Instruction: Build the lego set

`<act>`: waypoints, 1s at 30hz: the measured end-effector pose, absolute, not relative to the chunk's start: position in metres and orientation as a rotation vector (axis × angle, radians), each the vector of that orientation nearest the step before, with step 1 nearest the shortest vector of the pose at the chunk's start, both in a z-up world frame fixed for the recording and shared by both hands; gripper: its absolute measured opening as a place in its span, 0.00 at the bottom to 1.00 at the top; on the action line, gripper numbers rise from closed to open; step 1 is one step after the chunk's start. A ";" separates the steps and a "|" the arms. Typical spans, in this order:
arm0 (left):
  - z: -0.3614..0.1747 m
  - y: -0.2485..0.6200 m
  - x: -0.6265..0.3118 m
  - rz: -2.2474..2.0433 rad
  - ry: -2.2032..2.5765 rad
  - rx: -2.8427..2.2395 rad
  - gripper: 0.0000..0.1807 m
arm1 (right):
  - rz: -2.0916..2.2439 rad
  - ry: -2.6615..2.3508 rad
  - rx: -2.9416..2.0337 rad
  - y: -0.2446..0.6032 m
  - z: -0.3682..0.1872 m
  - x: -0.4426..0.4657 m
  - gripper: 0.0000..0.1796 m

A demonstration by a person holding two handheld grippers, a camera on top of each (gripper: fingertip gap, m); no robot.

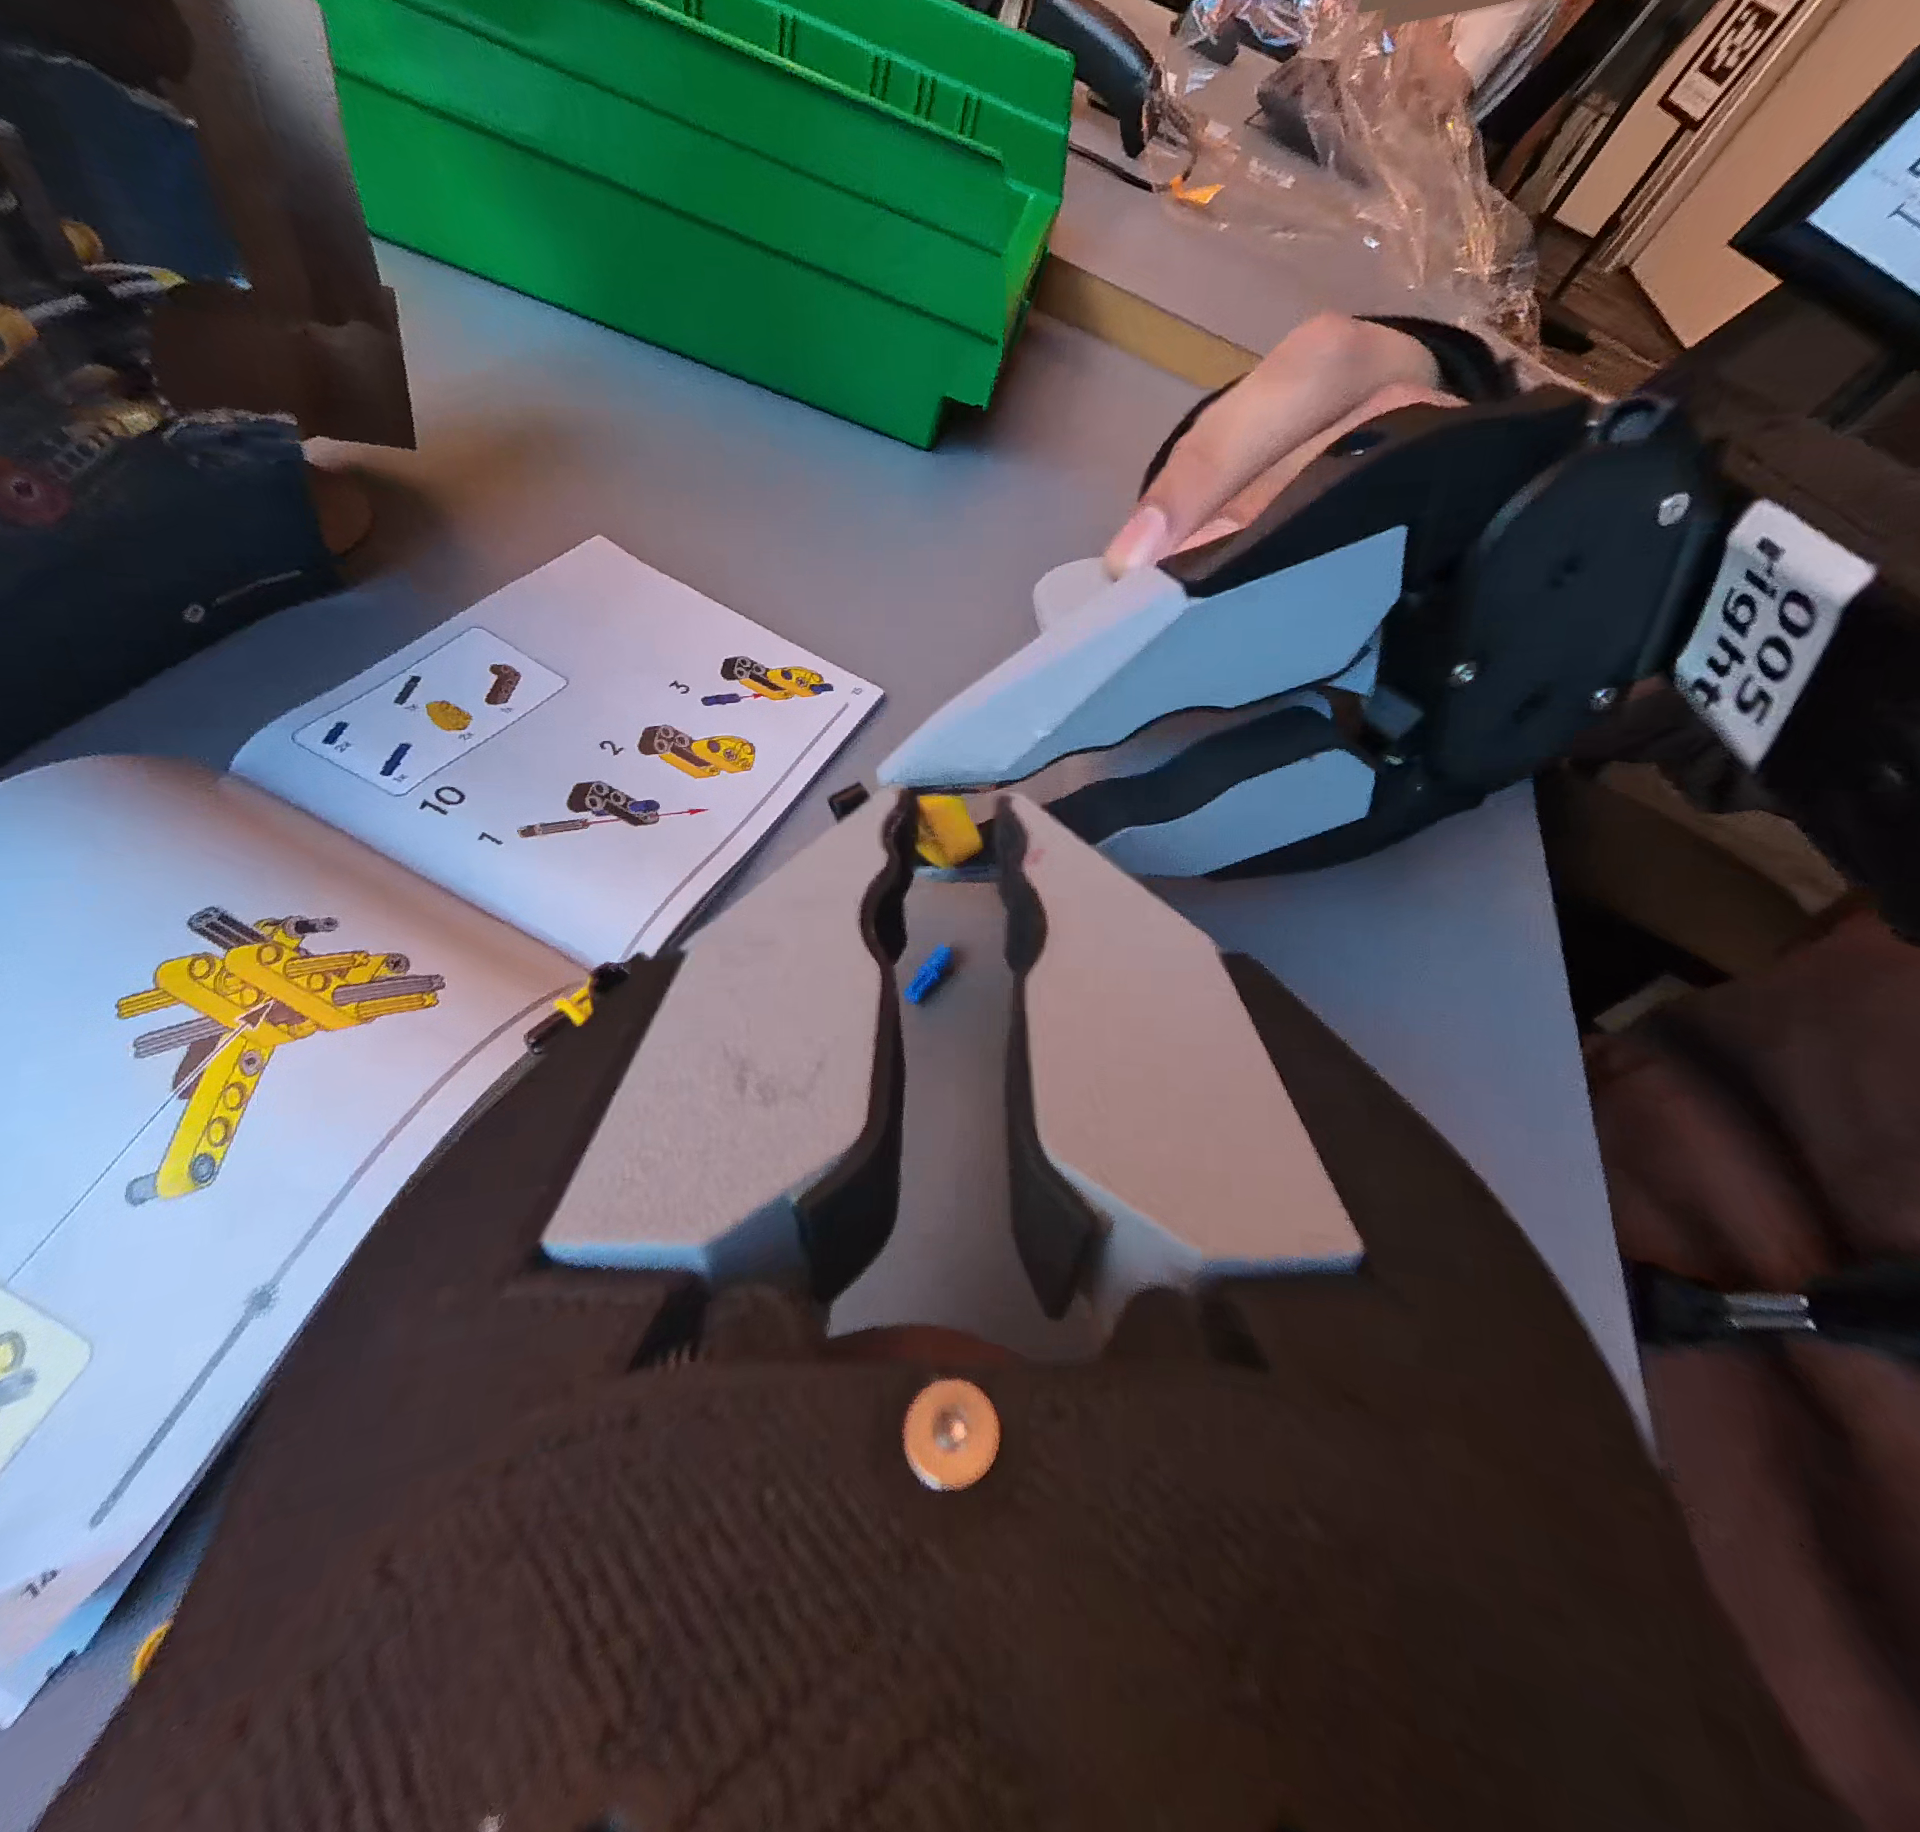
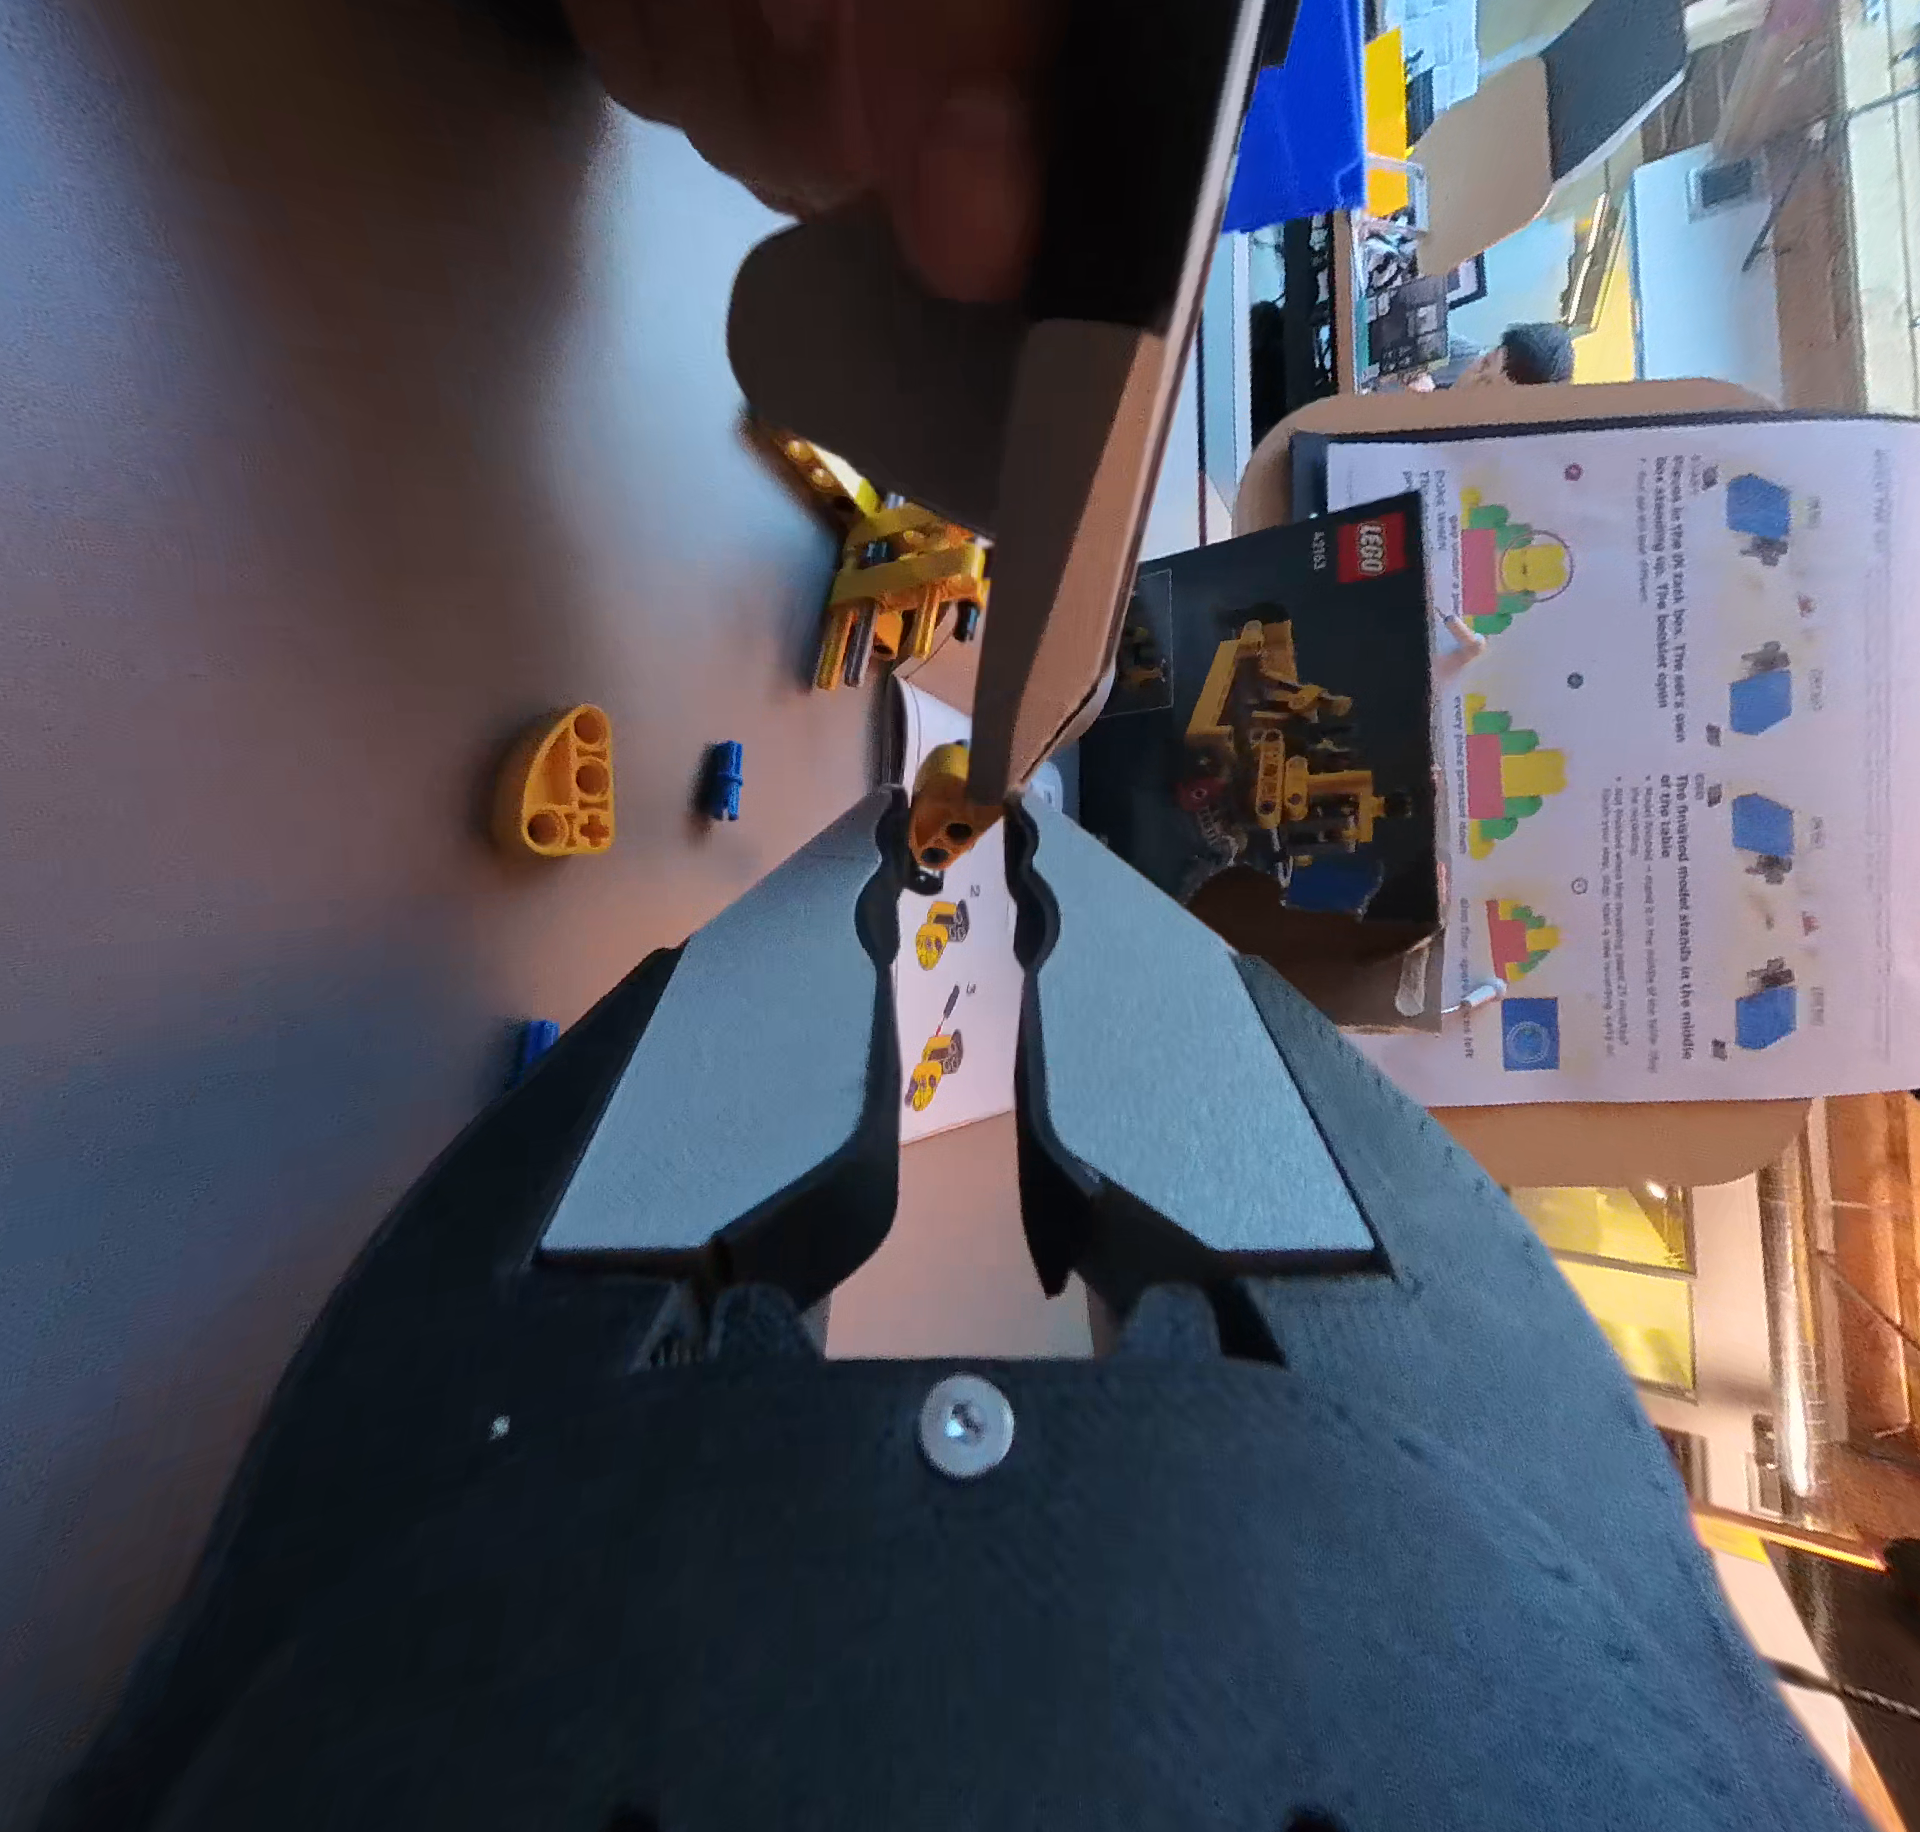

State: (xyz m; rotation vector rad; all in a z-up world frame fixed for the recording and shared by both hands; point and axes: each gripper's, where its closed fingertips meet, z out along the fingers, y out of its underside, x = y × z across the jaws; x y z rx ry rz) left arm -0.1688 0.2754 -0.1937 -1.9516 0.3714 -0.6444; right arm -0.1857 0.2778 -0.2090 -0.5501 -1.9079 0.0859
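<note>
While both claws pinch one yellow piece, a blue pin and booklet lie beside them.

Green plastic bin, crumpled clear plastic wrap behind.

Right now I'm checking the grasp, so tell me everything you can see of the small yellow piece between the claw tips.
The small yellow piece is a rounded plastic Lego part with dark round holes in its face, looking glossy and hard. It sits off the table between the tips of the right claw, and the left claw pinches it too, one grey finger coming in from above. A short black pin seems to hang below it. Its far side is hidden.
</note>
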 end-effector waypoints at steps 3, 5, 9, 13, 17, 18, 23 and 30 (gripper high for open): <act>-0.193 0.276 -0.171 -0.607 0.383 -1.941 0.03 | 0.112 -1.902 -0.561 0.277 -0.206 -0.186 0.08; -0.194 0.277 -0.171 -0.574 0.399 -1.946 0.02 | 0.099 -1.903 -0.557 0.277 -0.208 -0.186 0.08; -0.170 0.271 -0.165 -0.615 0.445 -1.802 0.00 | 0.203 -1.856 -0.583 0.276 -0.198 -0.187 0.08; -0.170 0.266 -0.170 -0.598 0.479 -1.833 0.08 | 0.615 -1.779 -0.679 0.272 -0.172 -0.181 0.08; -0.184 0.270 -0.173 -0.456 0.537 -1.868 0.17 | 0.986 -1.749 -0.700 0.260 -0.153 -0.169 0.07; -0.186 0.268 -0.167 -0.470 0.565 -1.870 0.17 | 1.072 -1.754 -0.695 0.254 -0.151 -0.167 0.07; -0.181 0.264 -0.153 -0.432 0.664 -1.794 0.06 | 1.300 -1.753 -0.726 0.247 -0.147 -0.164 0.07; -0.176 0.266 -0.160 -0.382 0.638 -1.777 0.00 | 1.370 -1.781 -0.738 0.251 -0.147 -0.161 0.07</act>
